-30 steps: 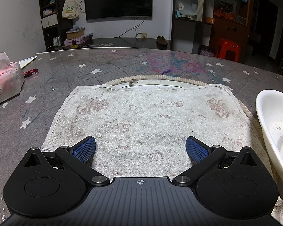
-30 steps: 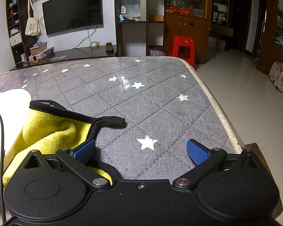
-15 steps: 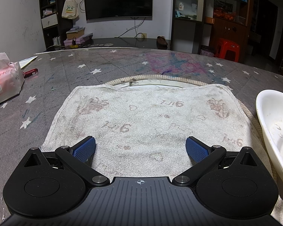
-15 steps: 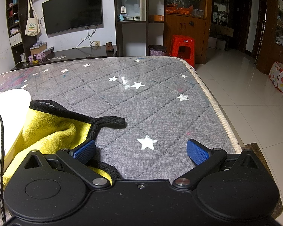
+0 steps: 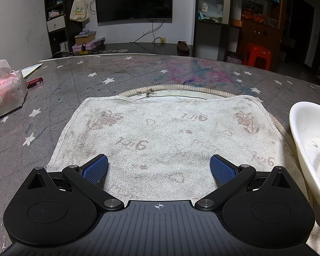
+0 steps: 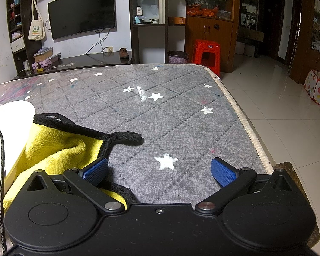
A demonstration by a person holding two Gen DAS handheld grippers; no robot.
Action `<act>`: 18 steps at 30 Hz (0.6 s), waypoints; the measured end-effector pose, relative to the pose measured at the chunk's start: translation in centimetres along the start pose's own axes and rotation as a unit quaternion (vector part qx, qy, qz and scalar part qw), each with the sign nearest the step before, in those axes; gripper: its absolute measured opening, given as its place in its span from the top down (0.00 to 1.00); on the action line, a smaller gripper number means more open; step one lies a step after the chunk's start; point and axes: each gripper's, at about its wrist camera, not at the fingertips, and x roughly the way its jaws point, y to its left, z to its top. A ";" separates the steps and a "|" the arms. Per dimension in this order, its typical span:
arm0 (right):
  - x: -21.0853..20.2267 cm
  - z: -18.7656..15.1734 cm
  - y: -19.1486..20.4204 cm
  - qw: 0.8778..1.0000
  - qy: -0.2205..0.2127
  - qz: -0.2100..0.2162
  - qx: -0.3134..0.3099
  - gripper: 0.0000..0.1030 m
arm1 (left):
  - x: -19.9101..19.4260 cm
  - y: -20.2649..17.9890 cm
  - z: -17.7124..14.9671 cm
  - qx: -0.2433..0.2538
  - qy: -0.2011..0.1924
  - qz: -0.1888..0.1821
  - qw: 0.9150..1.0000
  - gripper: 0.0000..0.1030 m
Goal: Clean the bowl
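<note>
- Left gripper (image 5: 159, 167) sits low over the stained white towel (image 5: 164, 132), its blue pads spread wide with nothing between them.
- Right gripper (image 6: 159, 169) is likewise parted and empty; the yellow cloth (image 6: 53, 149) lies at its 9 o'clock, touching the left pad.
- From the left camera, the white bowl (image 5: 309, 136) rests at 3 o'clock, soiled inside.
- I judge it light, rigid and slick; I'd pinch the near rim and take the soft cloth by its black-edged fold.
</note>
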 end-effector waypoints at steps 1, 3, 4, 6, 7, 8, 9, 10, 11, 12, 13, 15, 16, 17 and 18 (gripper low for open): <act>0.0 0.0 0.0 1.000 0.000 0.000 0.000 0.00 | 0.0 0.0 0.0 0.000 0.000 0.000 1.000 0.00; 0.0 0.0 0.0 1.000 0.000 0.000 0.000 0.00 | 0.0 0.0 0.0 0.000 0.000 0.000 1.000 0.00; 0.0 0.0 0.0 1.000 0.000 0.000 0.000 0.00 | 0.0 0.0 0.0 0.000 0.000 0.000 1.000 0.00; 0.0 0.0 0.0 1.000 0.000 0.000 0.000 0.00 | 0.0 0.0 0.0 0.000 0.000 0.000 1.000 0.00; 0.0 0.0 0.0 1.000 0.000 0.000 0.000 0.00 | 0.0 0.0 0.0 0.000 0.000 0.000 1.000 0.00; 0.0 0.0 0.0 1.000 0.000 0.000 0.000 0.00 | 0.0 0.0 0.1 0.000 0.000 0.000 1.000 0.00; 0.0 0.0 0.0 1.000 0.000 0.000 0.000 0.00 | 0.0 0.0 0.0 0.000 0.000 0.000 1.000 0.00; 0.0 0.0 0.0 1.000 0.000 0.000 0.000 0.00 | 0.0 0.0 0.0 0.000 0.000 0.000 1.000 0.00; 0.0 0.0 0.0 1.000 0.000 0.000 0.000 0.00 | 0.0 0.0 0.0 0.000 0.000 0.000 1.000 0.00; 0.0 0.0 0.0 1.000 0.000 0.000 0.000 0.00 | 0.0 0.0 0.0 0.000 0.000 0.000 1.000 0.00; 0.0 0.0 0.0 1.000 0.000 0.000 0.000 0.00 | 0.0 0.0 0.0 0.000 0.000 0.000 1.000 0.00; 0.0 0.0 0.0 1.000 0.000 0.000 0.000 0.00 | 0.0 0.0 0.1 0.000 0.000 0.000 1.000 0.00; 0.0 0.0 0.0 1.000 0.000 0.000 0.000 0.00 | 0.0 0.0 0.0 0.000 0.000 0.000 1.000 0.00; 0.0 0.0 0.0 1.000 0.000 0.000 0.000 0.00 | 0.0 0.0 0.1 0.000 0.000 0.000 1.000 0.00; 0.0 0.0 0.0 1.000 0.000 0.000 0.000 0.00 | 0.0 0.0 0.0 0.000 0.000 0.000 1.000 0.00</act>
